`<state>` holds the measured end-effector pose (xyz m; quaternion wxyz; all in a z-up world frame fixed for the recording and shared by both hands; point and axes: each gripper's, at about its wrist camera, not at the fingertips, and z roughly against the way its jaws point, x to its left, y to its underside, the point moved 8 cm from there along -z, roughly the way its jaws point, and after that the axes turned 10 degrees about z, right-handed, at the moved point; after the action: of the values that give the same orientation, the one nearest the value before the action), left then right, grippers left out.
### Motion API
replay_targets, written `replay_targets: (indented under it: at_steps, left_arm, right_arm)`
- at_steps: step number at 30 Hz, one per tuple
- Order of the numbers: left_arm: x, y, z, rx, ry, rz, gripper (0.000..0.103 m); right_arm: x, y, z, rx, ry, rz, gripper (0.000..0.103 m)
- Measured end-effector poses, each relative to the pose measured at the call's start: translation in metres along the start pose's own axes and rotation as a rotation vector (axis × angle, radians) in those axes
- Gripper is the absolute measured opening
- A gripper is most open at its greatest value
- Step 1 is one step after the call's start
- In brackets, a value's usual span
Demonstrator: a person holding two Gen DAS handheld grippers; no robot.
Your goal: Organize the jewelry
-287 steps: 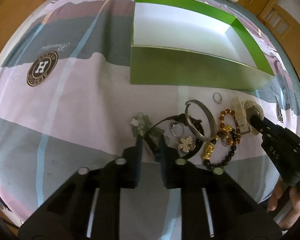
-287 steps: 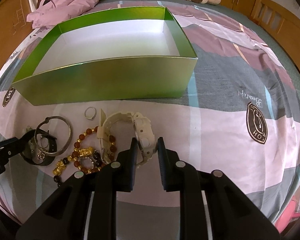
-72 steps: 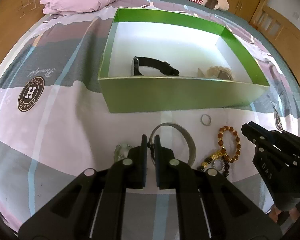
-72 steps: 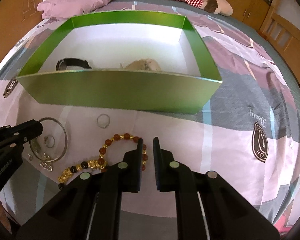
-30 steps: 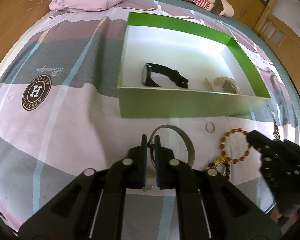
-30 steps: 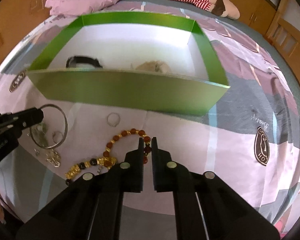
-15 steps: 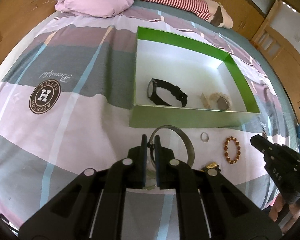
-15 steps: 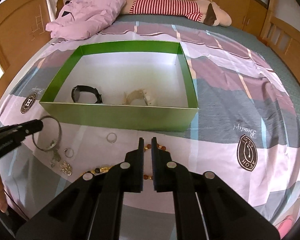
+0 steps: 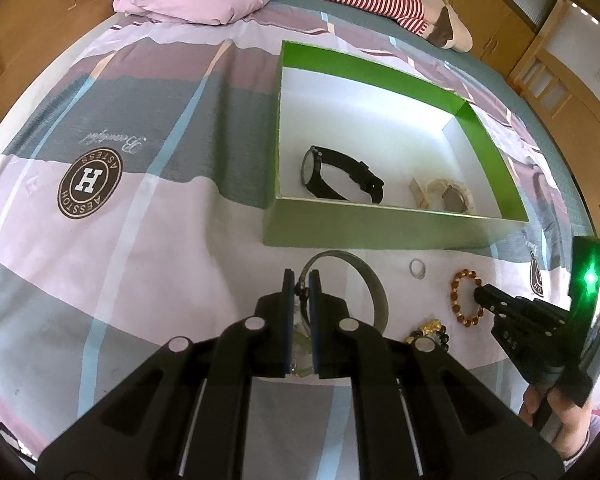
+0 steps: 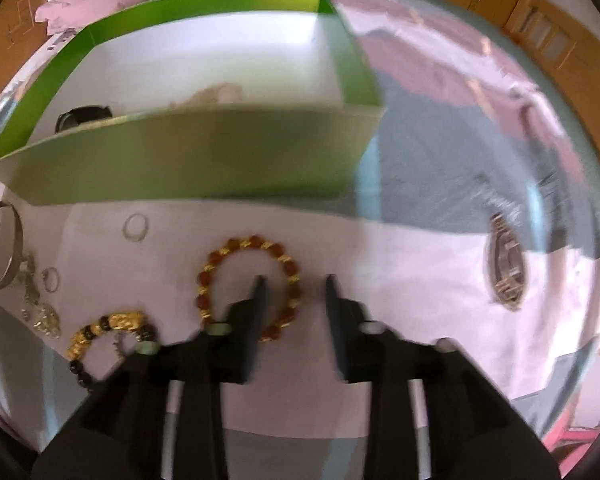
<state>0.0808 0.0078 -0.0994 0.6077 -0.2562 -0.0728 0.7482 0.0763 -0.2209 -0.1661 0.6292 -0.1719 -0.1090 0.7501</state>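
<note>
The right gripper [image 10: 294, 284], jaws opening, straddled the near right arc of the amber bead bracelet [image 10: 248, 286] on the bedspread before the green box [image 10: 188, 160]; the left gripper [image 9: 301, 280] pinched the silver bangle [image 9: 370, 284].

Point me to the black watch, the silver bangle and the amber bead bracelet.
black watch [image 9: 315, 169], left wrist view, on its dial.
silver bangle [image 9: 374, 289], left wrist view, on its right band.
amber bead bracelet [image 10: 247, 245], right wrist view, on its top beads.

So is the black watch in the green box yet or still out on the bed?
In. The black watch lies on the white floor of the green box, beside a cream watch.
</note>
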Motion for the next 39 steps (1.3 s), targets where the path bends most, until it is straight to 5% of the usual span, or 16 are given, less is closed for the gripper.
replay_targets:
  at_steps: [16, 31, 39]
  left_arm:
    - [-0.009, -0.005, 0.019, -0.073, -0.018, -0.047, 0.007]
    - [-0.011, -0.006, 0.022, -0.069, 0.003, -0.046, 0.007]
    - [-0.038, -0.037, 0.062, -0.164, 0.059, -0.087, 0.007]
  right_arm:
    - [0.013, -0.029, 0.075, -0.198, -0.049, 0.032, 0.007]
    - [0.017, -0.033, 0.077, -0.202, -0.061, 0.049, 0.007]
    - [0.015, -0.052, 0.110, -0.300, -0.094, 0.035, 0.007]
